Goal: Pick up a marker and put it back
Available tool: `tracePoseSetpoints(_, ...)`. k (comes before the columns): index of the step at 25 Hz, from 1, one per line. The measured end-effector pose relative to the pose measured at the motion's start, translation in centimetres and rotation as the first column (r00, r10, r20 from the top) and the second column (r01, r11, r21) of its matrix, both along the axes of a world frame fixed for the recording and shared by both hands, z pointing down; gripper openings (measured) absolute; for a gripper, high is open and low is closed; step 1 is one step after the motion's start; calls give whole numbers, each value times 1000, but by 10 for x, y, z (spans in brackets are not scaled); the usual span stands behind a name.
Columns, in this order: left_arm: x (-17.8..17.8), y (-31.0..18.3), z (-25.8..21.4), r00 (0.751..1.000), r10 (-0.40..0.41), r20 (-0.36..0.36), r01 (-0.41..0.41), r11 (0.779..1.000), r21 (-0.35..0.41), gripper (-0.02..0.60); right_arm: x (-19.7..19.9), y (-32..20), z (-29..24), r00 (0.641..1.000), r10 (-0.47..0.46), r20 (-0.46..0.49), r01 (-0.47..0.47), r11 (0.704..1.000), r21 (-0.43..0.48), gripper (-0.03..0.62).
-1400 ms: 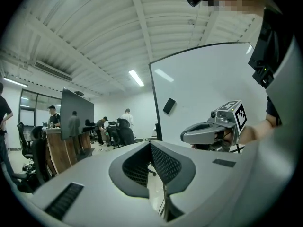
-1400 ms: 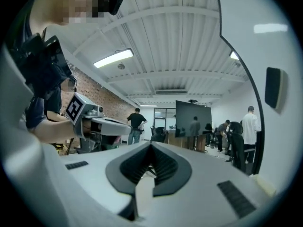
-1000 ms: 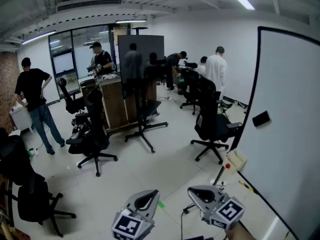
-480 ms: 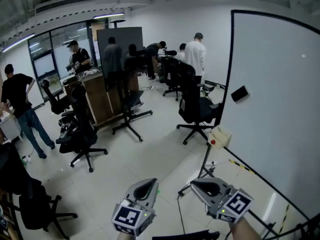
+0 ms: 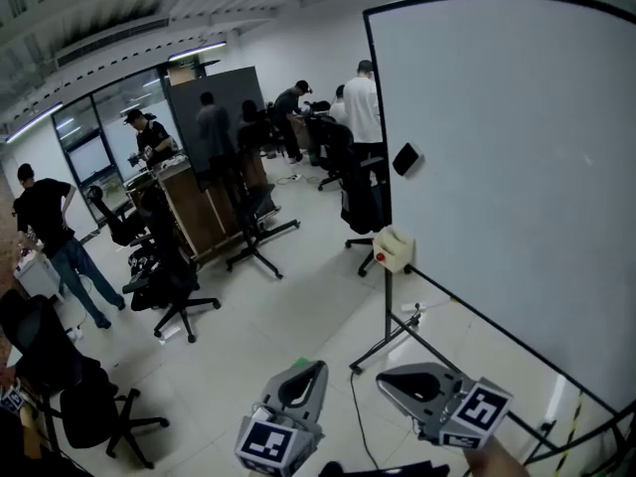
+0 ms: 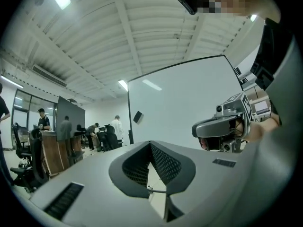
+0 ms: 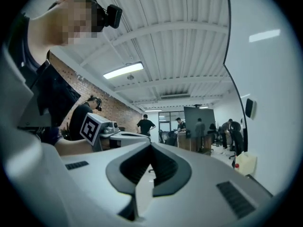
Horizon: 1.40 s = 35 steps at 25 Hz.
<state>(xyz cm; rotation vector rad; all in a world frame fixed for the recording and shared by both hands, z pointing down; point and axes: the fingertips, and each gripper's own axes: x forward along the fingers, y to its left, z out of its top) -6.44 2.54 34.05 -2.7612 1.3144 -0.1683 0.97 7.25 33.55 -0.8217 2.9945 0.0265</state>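
The person holds both grippers out low in front, side by side and level. The left gripper [image 5: 313, 368] has its jaws closed tip to tip with nothing between them; its own view shows the two dark pads meeting at a point [image 6: 150, 144]. The right gripper [image 5: 386, 380] is just beside it, and its jaws are also drawn together and empty [image 7: 150, 145]. Ahead of both sets of jaws and off to their right stands a large whiteboard [image 5: 497, 167] in a dark frame. Seen past the left jaws it fills most of the space ahead, while past the right jaws only its curved edge shows at the right side. A small black block [image 5: 405, 158] sits on the board near its left edge, well above jaw height. Below it a pale box [image 5: 394, 249] is fixed to the board's stand [image 5: 387, 316], whose legs spread on the floor a little beyond the jaw tips. I cannot pick out a marker in any view, on the board or in either grip, so I cannot say where it lies or which way its long axis runs. Farther off, straight past the right jaws, are black chairs [image 5: 169, 276], a dark panel [image 5: 214, 117] and several people [image 5: 358, 102] standing at desks.
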Motion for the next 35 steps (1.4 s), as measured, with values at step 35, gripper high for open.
tracePoseSetpoints(35, -158, 102, 14, 993, 117, -21, -118, 992, -34, 0, -191, 96, 12, 990, 51, -129, -49, 999, 20, 14)
